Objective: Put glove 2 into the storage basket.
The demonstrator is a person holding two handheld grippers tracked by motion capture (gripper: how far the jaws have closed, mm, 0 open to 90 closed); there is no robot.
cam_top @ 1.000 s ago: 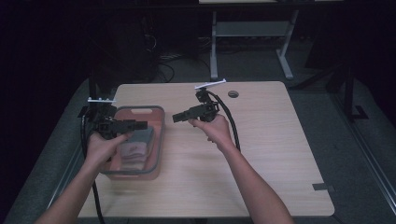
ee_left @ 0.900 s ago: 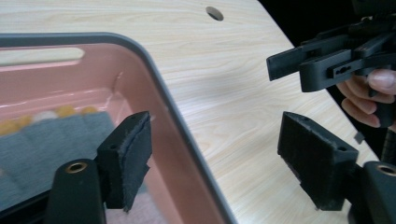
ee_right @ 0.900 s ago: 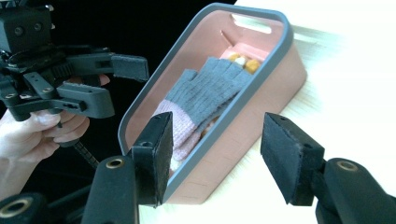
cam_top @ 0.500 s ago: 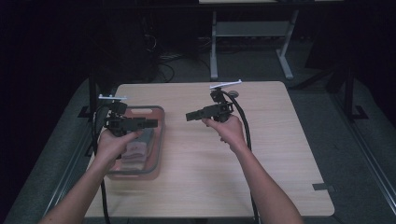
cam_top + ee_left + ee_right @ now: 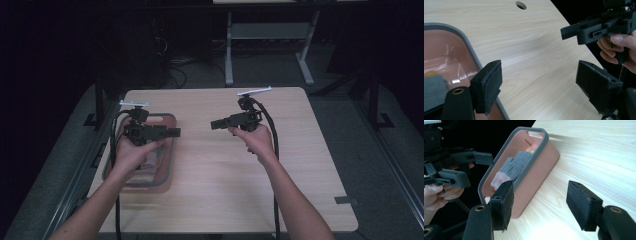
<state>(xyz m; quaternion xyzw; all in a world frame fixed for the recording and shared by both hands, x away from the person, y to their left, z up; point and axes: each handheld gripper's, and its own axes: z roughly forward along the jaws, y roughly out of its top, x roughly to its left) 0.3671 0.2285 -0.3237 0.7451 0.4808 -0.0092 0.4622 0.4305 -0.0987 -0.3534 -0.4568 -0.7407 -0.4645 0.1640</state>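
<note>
High view first: the wooden table [image 5: 215, 165] spreads below both grippers. Under and just behind the left gripper's [image 5: 172, 132] jaws sits the pink bin [image 5: 167, 150] with its grey rim, and a grey glove [image 5: 517, 166] lies inside it, off to the left of the right gripper's [image 5: 216, 123] jaws in the right gripper view. Both pairs of jaws face each other, well apart; both have just been opening, stand wide, and nothing is between them.
</note>
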